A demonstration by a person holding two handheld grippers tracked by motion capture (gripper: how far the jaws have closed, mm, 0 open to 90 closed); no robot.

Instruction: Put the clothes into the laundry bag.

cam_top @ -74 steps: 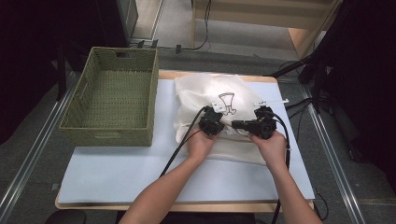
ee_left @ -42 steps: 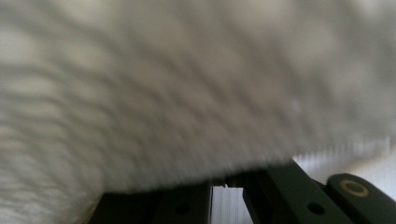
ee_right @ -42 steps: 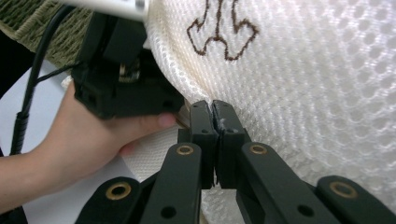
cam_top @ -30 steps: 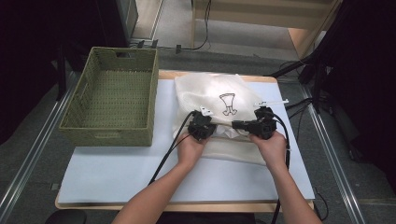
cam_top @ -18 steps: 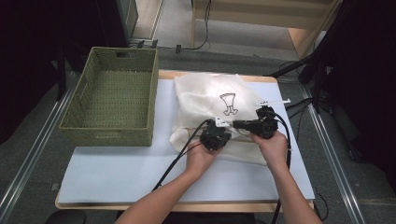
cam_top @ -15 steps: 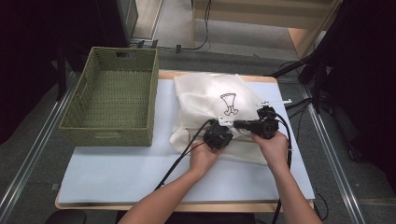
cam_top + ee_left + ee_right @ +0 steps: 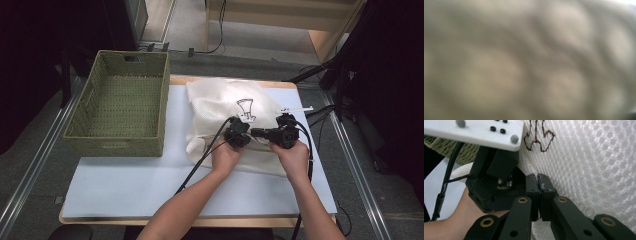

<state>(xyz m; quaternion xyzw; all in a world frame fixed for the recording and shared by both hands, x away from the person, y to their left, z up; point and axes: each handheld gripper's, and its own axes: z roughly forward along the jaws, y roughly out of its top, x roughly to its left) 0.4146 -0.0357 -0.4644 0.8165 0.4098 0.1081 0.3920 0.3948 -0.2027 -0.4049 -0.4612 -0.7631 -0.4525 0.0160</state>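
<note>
The right tool (image 7: 538, 182) has its jaws clenched together, with what looks like a thin pinch of white mesh between the tips. The left tool (image 7: 236, 137) sits just beside it, nose down into the same cloth; its own camera gives a close blur of fabric, and its jaws too are closed, though I cannot tell whether they have caught any weave.

Both work on the bag (image 7: 225, 107), a white mesh one with a brown line drawing, lying rumpled on the desk (image 7: 125, 175) to the right of the basket (image 7: 120, 100). I'd judge it light, limp and prone to sagging, so one pinch would lift only a fold. Better to grip at a hem or corner, two holds set apart. The open weave should give the jaws purchase, but could snag.
</note>
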